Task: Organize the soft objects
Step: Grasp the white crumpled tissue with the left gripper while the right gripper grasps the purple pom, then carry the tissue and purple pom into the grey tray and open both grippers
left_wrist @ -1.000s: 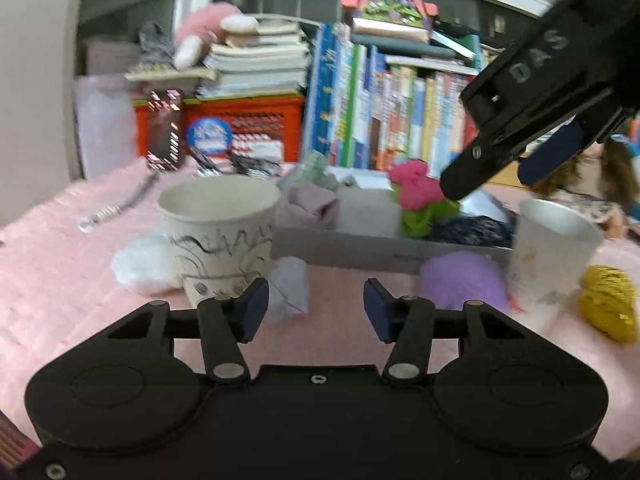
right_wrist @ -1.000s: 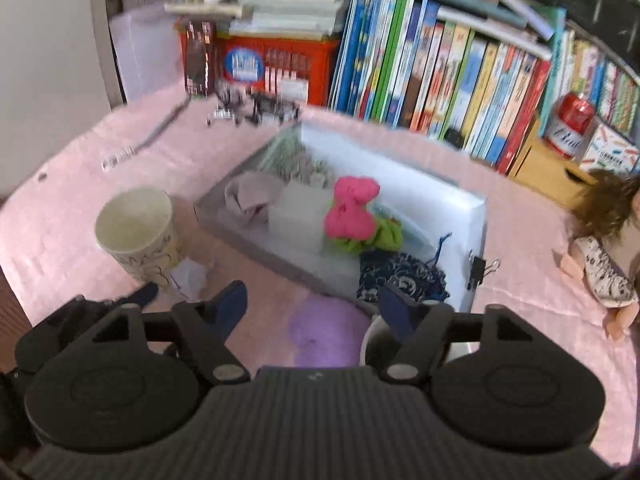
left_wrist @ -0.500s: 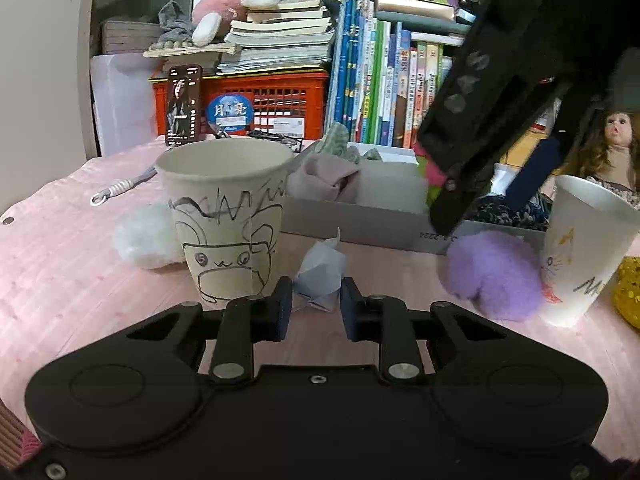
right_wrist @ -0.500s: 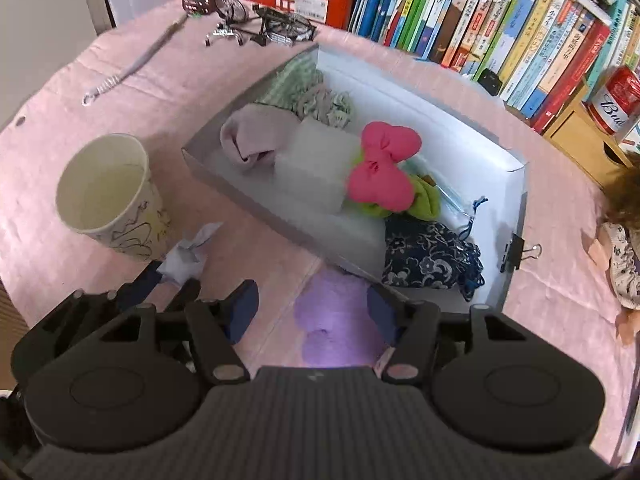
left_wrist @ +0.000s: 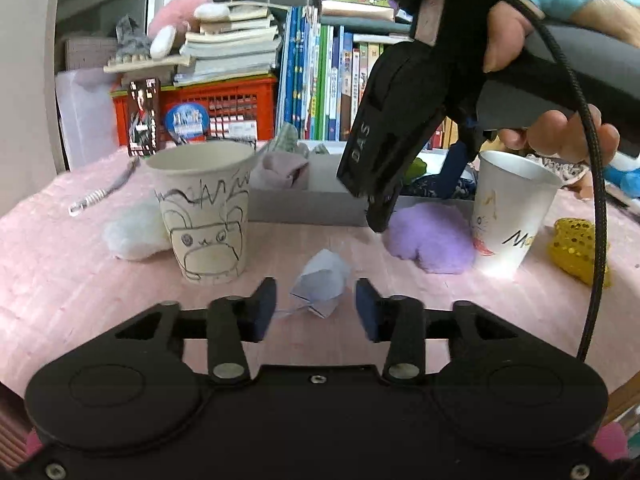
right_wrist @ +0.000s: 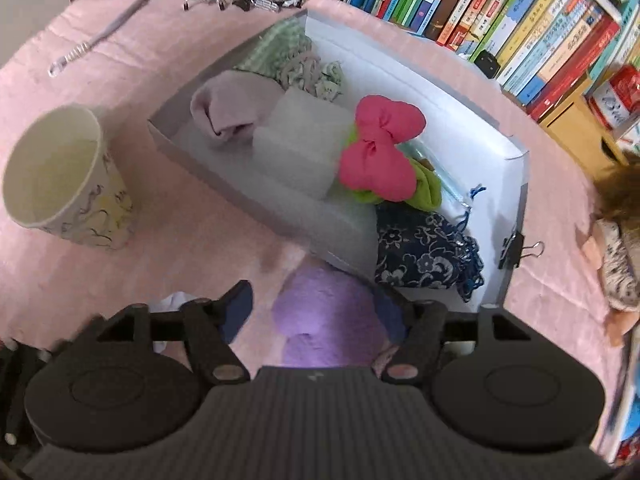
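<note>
Pink fleecy cloth [left_wrist: 60, 280] covers the table. At the left lies a white fluffy ball [left_wrist: 134, 234], touching a paper cup with a pencil drawing [left_wrist: 202, 210]. Just right of this cup sits a small crumpled pale-lilac paper piece [left_wrist: 320, 284], in front of the left gripper [left_wrist: 316, 308]. This gripper points slightly downward; its jaws have just been opening again, they are released, and the paper lies between the blue pads without touching them.

Behind stands a grey cardboard box [right_wrist: 248, 196] that holds a grey cloth [right_wrist: 228, 104], a pink fabric bow [right_wrist: 380, 148] and a dark blue flowered pouch [right_wrist: 424, 252].

Further right, a person's hand [left_wrist: 556, 136] grips the handle of the right gripper [right_wrist: 316, 308], which points steeply down over a purple fluffy pompom [right_wrist: 328, 320]. Its jaws have just been opening; they stand wide, one finger on each side of the pompom, which rests on the cloth just beside the box. I cannot tell if the pads touch it. Right of the pompom stand a white paper cup [left_wrist: 512, 208] and a gold sequin object [left_wrist: 580, 248].
</note>
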Available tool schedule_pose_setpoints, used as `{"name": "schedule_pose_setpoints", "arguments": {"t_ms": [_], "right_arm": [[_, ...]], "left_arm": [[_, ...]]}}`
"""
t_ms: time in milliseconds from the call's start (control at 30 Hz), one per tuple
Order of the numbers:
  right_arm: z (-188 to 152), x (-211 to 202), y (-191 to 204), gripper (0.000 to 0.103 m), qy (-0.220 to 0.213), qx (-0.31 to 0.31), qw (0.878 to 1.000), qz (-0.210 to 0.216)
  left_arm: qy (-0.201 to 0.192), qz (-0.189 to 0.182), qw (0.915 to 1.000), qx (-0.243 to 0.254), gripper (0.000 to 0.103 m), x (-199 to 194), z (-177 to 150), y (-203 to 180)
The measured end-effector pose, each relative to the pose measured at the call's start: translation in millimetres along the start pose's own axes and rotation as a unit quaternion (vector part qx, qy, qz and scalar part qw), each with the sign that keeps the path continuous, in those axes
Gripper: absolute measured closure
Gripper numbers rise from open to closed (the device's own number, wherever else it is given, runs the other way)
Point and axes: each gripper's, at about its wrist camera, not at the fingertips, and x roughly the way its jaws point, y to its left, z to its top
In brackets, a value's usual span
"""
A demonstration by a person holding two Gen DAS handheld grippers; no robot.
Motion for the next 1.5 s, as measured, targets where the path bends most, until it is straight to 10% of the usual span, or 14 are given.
{"name": "schedule_pose_setpoints", "arguments": {"t_ms": [467, 700, 1500], "right_arm": [[16.0, 21.4, 13.8, 0.021, 0.083, -0.044, 0.995, -0.033], [13.8, 20.8, 18.2, 0.041, 0.094, -0.051, 0.993, -0.044], [-3.4, -67.5, -51.7, 0.042, -0.125, 0.104, 0.984, 0.077]], "left_arm": [[0.006, -0.019, 0.9998, 0.006, 0.046, 24.9, 4.4, 2.9], [0.018, -0.043, 0.9989, 0.003, 0.076, 29.0, 3.6, 4.7], [-0.016, -0.074, 0.9969, 0.020, 0.076, 8.3, 74.1, 12.7]]}}
